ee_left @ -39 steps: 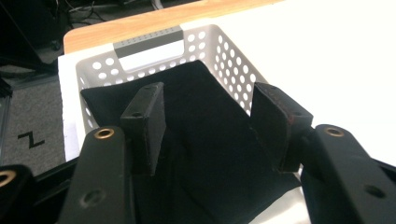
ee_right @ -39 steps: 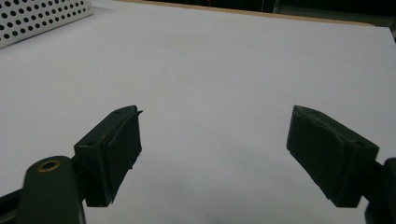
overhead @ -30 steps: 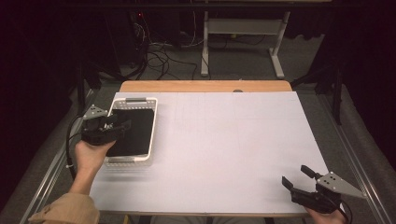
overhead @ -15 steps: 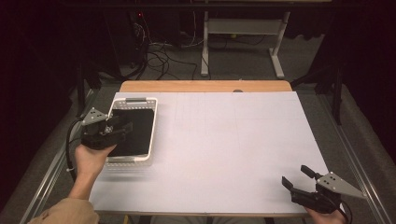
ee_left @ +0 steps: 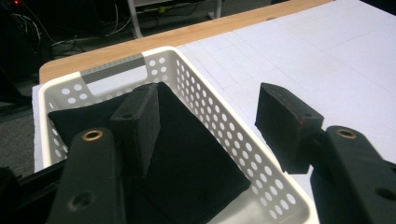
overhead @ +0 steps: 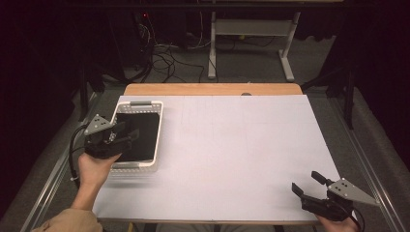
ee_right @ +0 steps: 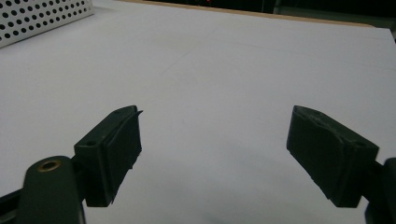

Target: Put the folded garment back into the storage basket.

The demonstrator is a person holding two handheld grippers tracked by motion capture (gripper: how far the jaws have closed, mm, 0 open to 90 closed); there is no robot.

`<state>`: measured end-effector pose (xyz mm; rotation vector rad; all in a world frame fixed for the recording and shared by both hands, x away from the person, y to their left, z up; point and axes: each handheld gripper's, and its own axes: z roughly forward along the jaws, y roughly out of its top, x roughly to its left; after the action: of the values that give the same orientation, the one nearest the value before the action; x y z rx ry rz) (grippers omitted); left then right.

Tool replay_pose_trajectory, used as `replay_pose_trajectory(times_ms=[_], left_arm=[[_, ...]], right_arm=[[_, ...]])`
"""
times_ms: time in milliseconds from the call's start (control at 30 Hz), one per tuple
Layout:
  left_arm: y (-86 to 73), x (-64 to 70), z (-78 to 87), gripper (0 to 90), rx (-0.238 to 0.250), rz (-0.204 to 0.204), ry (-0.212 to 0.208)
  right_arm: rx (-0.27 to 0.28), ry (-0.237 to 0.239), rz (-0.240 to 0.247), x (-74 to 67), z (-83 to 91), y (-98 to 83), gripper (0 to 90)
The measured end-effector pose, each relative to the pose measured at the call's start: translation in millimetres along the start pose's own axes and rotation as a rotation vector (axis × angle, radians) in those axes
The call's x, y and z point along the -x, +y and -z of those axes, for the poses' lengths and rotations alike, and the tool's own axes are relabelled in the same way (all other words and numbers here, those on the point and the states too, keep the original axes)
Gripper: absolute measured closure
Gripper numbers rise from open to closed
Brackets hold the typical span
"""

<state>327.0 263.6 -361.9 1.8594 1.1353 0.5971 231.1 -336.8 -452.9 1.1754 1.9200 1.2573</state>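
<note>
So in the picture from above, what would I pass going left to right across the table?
Left gripper → white basket holding a black cloth → bare white tabletop → right gripper.

The left gripper is held in the person's left hand, whose forearm rises from the bottom left corner in a tan sleeve; its jaws stand wide apart, pointing right and slightly away. The right gripper sits low at the bottom right, gripped by the right hand, its jaws spread wide and aimed toward the left.
</note>
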Motion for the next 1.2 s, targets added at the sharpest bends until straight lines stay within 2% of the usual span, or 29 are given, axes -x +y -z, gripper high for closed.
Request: replay_pose_trajectory(times_ms=[400,1200], left_arm=[[-4.1,3.0,4.9,37.5,0.019,0.008,-0.01],[-12.0,12.8,15.1,37.5,0.041,-0.016,-0.021]], right_arm=[[0.0,-0.001,0.0,-0.1,0.2,0.0,18.4],[0.001,0.0,0.002,-0.3,0.4,0.0,18.4]])
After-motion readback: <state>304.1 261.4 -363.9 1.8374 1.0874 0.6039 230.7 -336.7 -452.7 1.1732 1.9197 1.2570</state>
